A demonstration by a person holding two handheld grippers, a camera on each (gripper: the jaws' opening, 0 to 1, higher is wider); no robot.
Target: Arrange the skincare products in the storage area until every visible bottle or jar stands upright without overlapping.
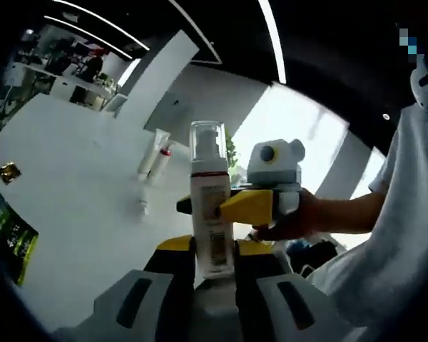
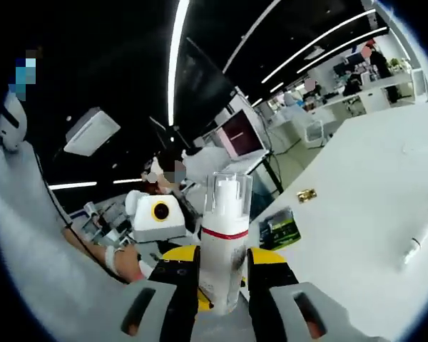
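Observation:
A white pump bottle with a clear cap and a printed label stands between the jaws of my left gripper, which is shut on its lower body. The right gripper's yellow jaw shows close behind that bottle, held by a hand. In the right gripper view, my right gripper is shut on a white pump bottle with a red band and a clear cap. I cannot tell whether it is the same bottle. Two tubes lie on the white table.
A green packet and a small gold item lie on the table. A small white tube lies further along it. A person's white sleeve is close by. Desks and people stand in the background.

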